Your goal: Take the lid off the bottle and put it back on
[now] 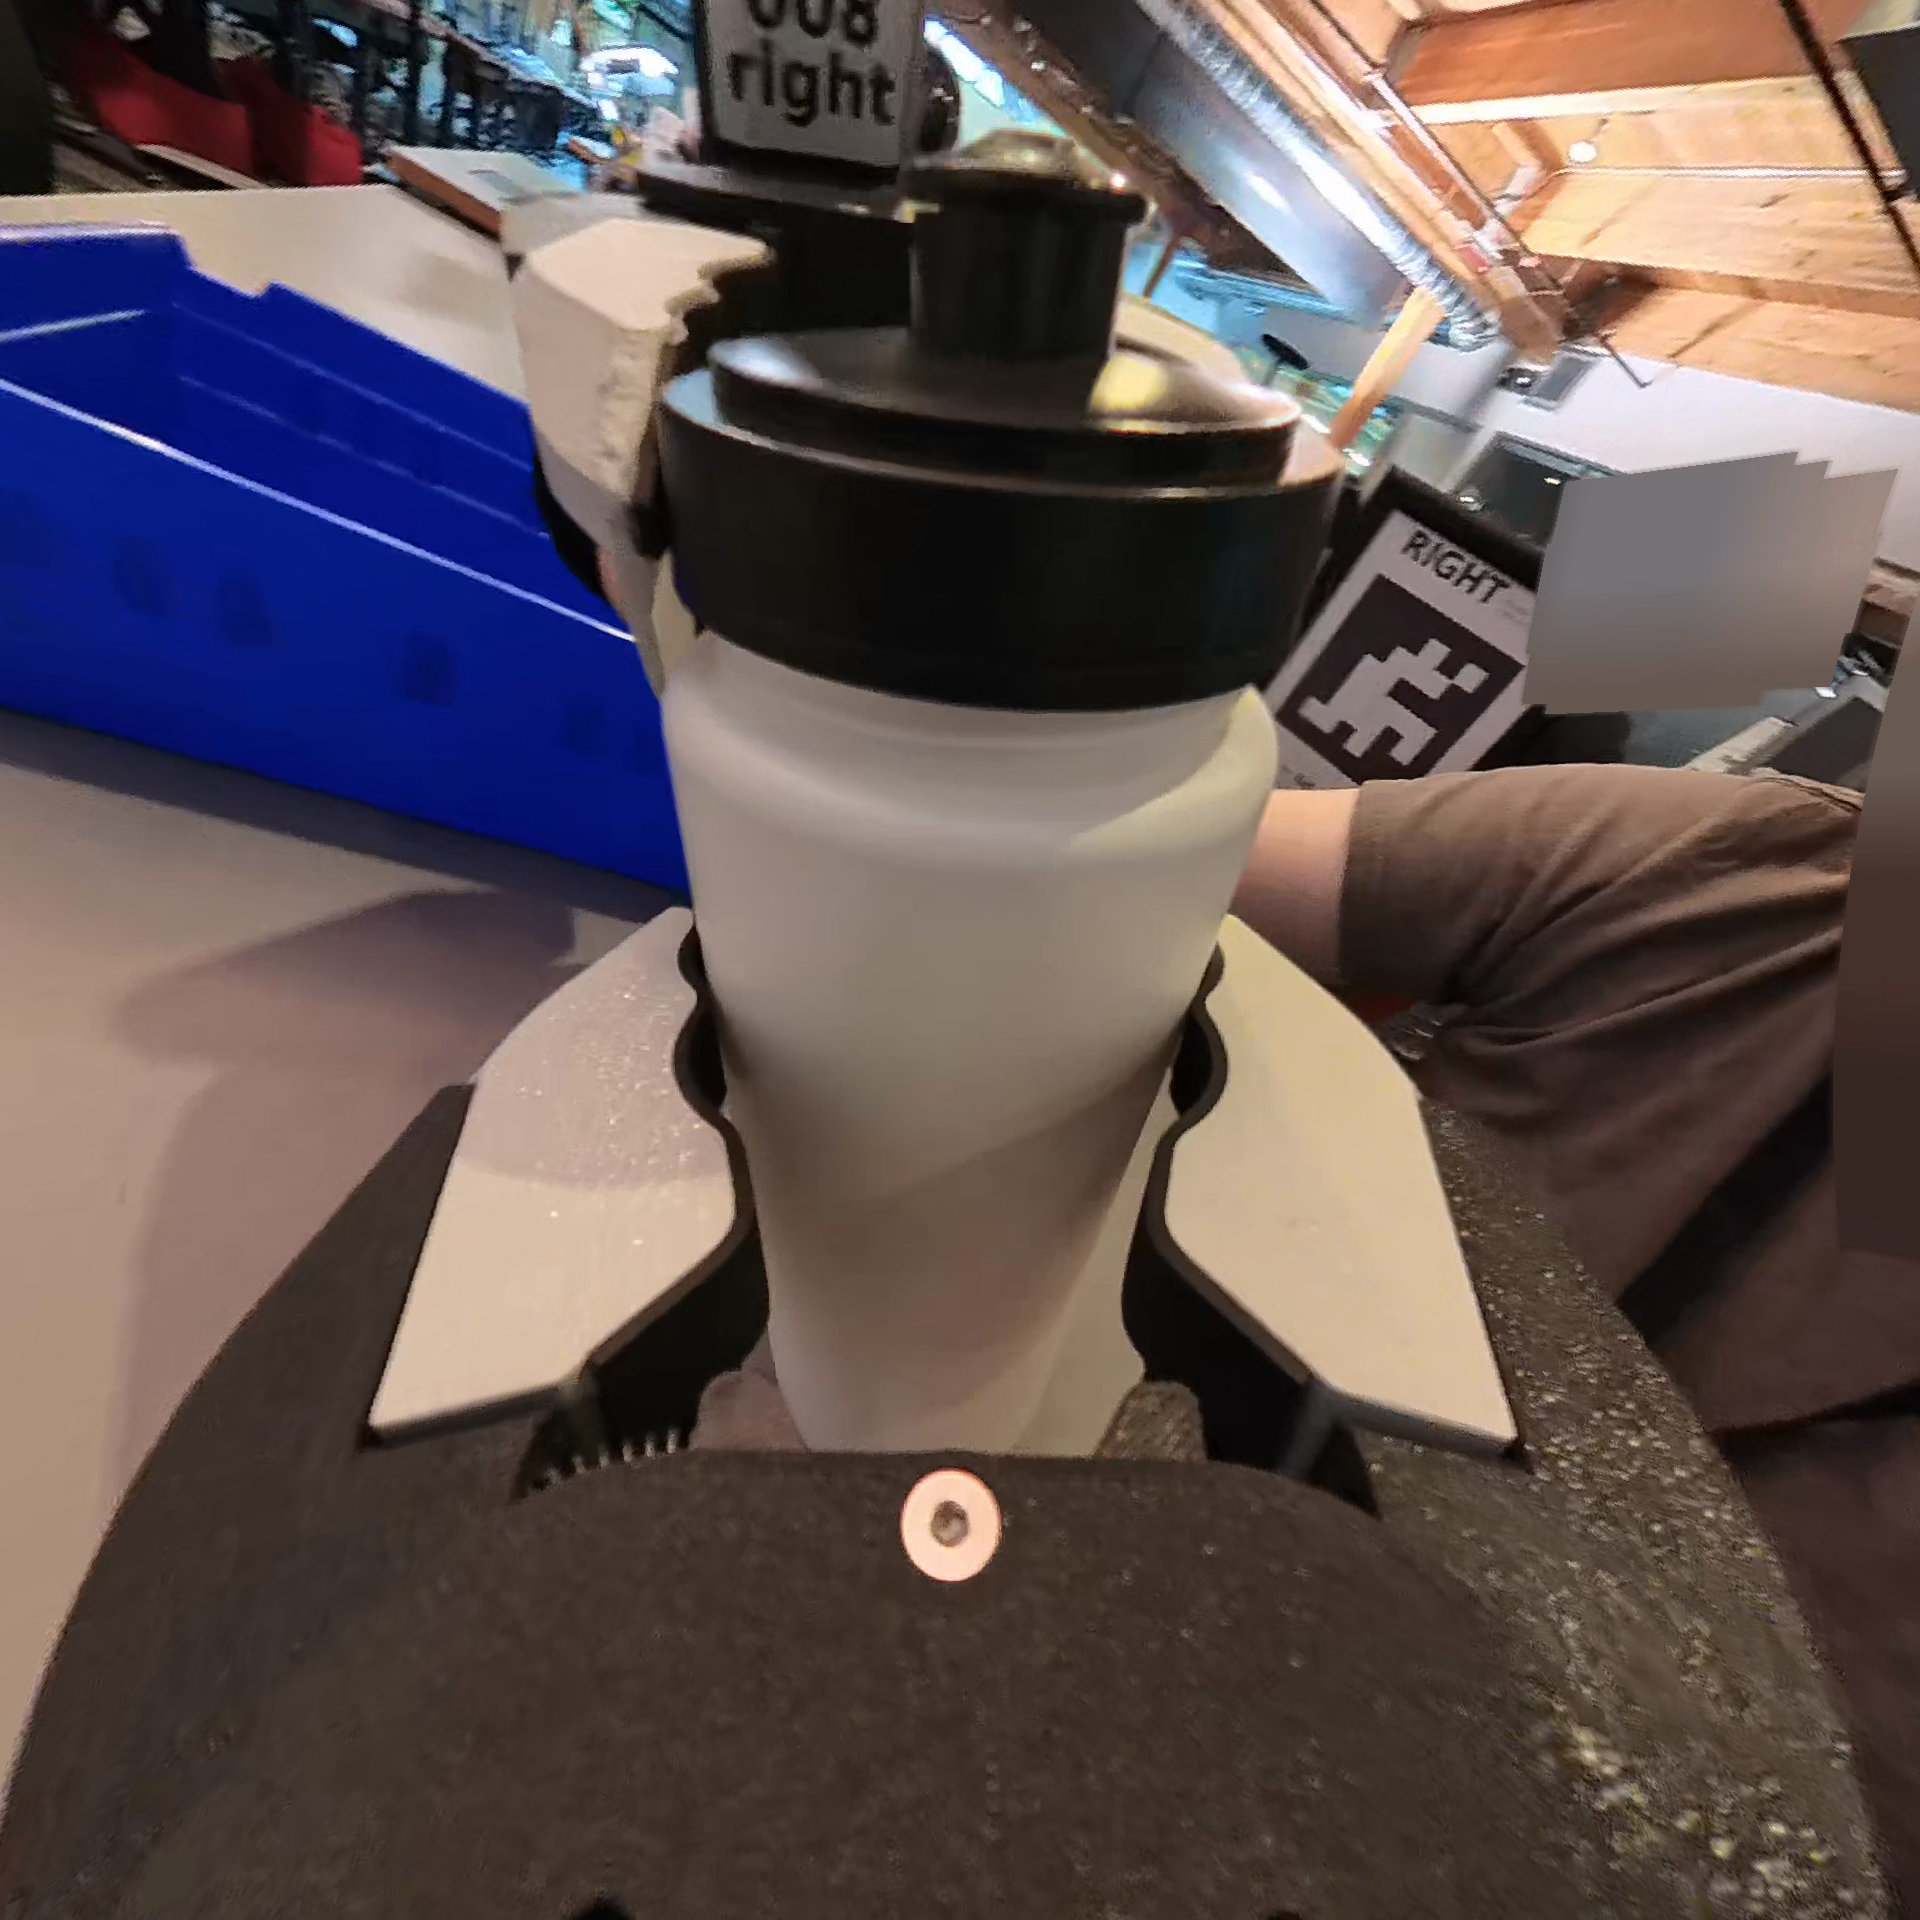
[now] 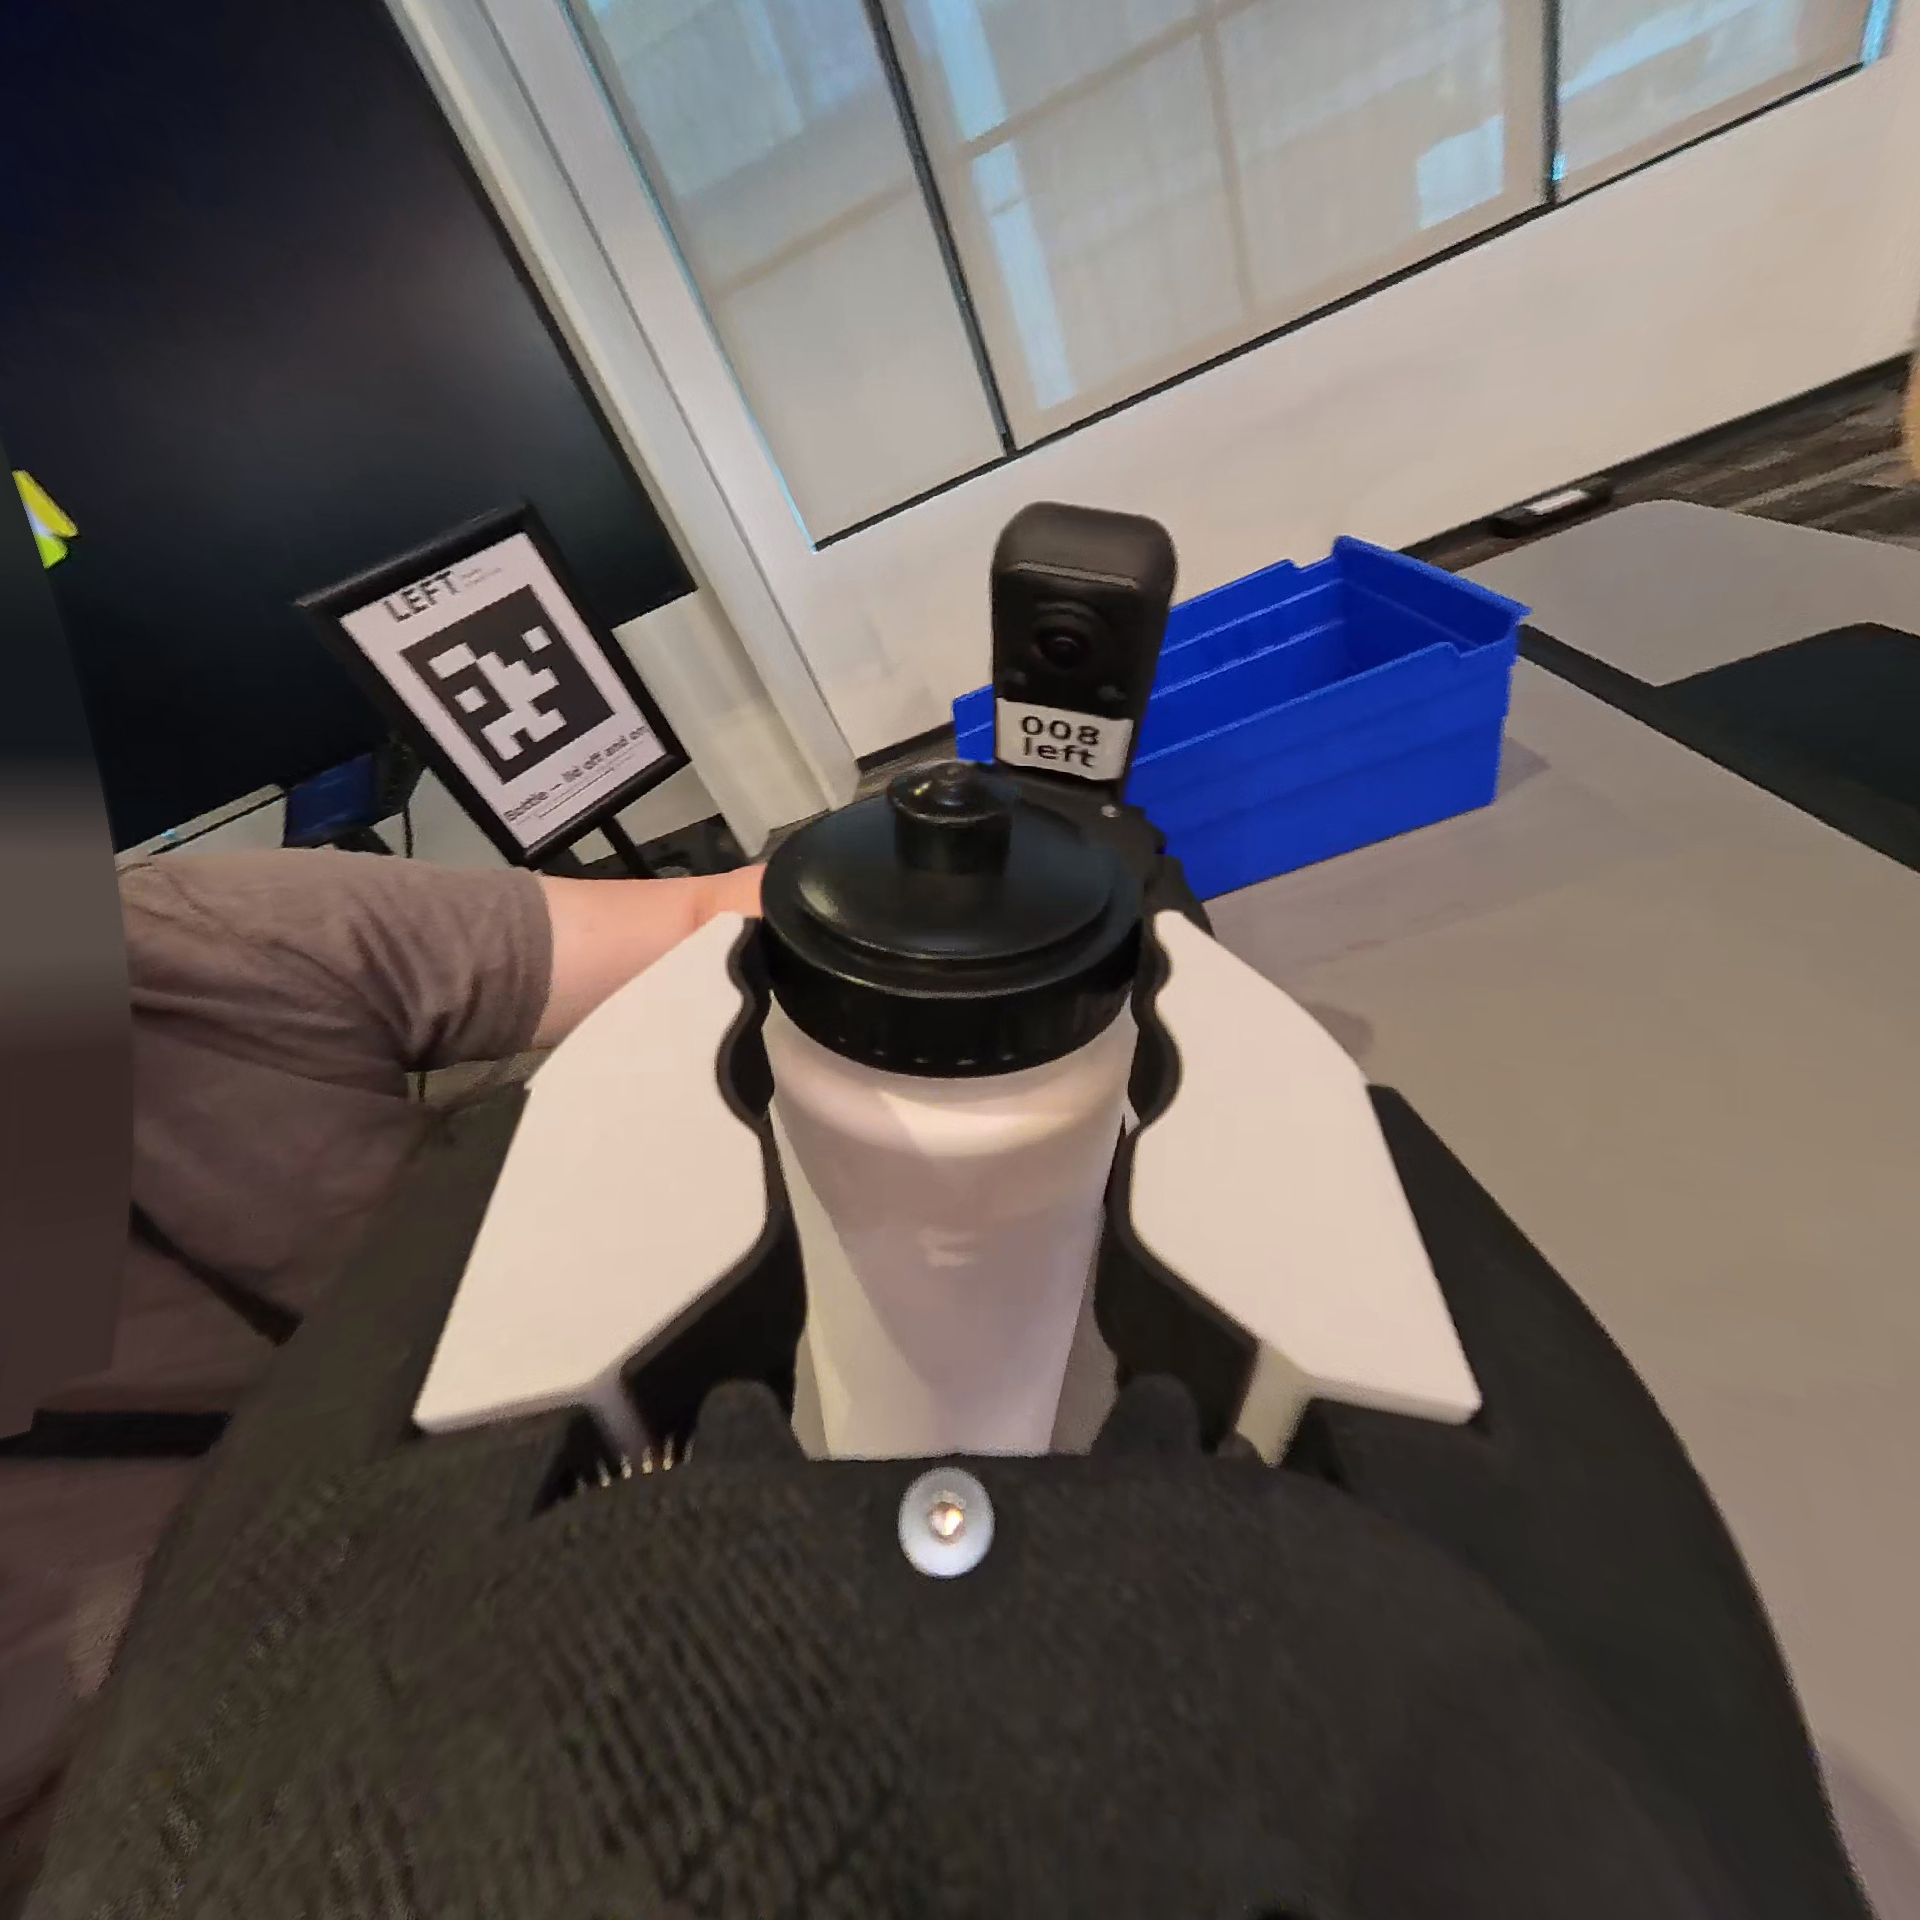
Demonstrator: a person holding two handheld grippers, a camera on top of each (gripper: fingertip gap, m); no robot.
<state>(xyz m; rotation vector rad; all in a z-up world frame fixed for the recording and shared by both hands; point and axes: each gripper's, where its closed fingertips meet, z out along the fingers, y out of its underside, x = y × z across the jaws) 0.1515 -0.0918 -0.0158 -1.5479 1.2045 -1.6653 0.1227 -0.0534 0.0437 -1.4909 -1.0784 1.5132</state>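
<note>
Left gripper (image 1: 951, 1049) is clamped around the white bottle (image 1: 956, 997) body, holding it upright over the grey worktop (image 1: 208, 987). Right gripper (image 2: 948, 997) is squeezed onto the black lid (image 2: 940, 935), which sits on top with its spout.

Office lab, marker signs (image 2: 497, 686), blue bin (image 2: 1340, 717)

each wrist camera sits just behind its own fingers and looks forward along them, very close to the white bottle (image 1: 966, 1039) at frame centre. the two views face each other across it. both share the bottle, its black lid (image 2: 940, 935) and the blue bin (image 1: 291, 582), left in one, upper right in the other.
</note>
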